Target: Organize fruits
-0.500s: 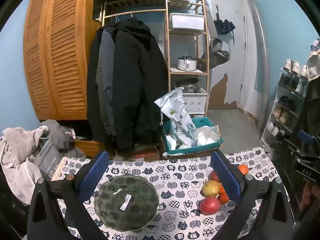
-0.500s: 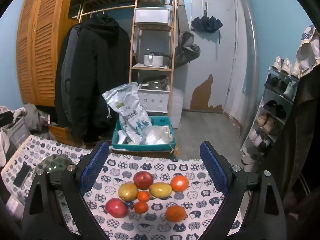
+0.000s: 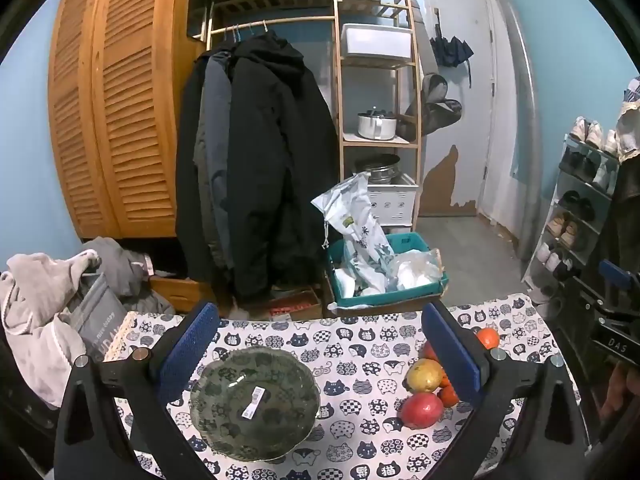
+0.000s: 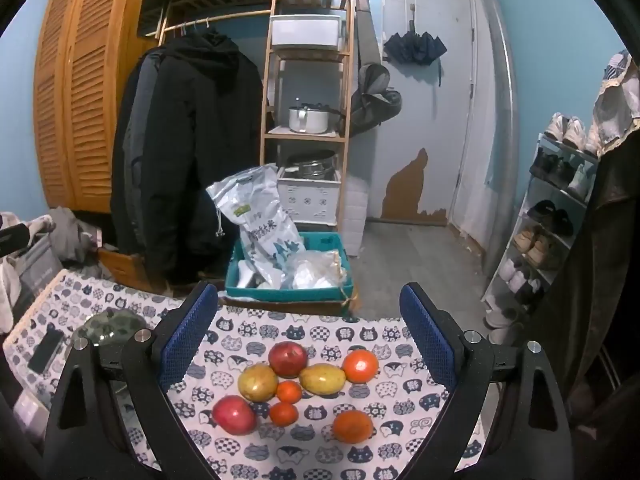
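So the fruit is all bunched up on the cat-print cloth covering the tabletop (image 4: pixel 360 336), toward its right side: two round red apples (image 4: pixel 288 359), two yellowish mango-looking ones, and a handful of orange citrus in two sizes. The right yellow mango (image 4: pixel 322 378) is the only clearly elongated piece, lying with its long axis roughly left-right in the right wrist view, its narrower end pointing left; the other yellow fruit (image 4: pixel 257 381) looks rounder, so no obvious direction there. The left tongs (image 3: pixel 318 350) are spread wide apart, holding nothing, hovering over a dark green scalloped glass bowl (image 3: pixel 256 402) that sits mouth-up with a white barcode sticker (image 3: pixel 253 400) in it. The right tongs (image 4: pixel 308 328) are just as wide apart, empty too, framing the fruit pile without touching any of it. Both have textured blue rubbery pads (image 4: pixel 188 334) on black plastic arms. The apples look smooth and shiny, the big orange (image 4: pixel 353 426) in front more matte and dimpled. The bowl sits well left of the fruit.
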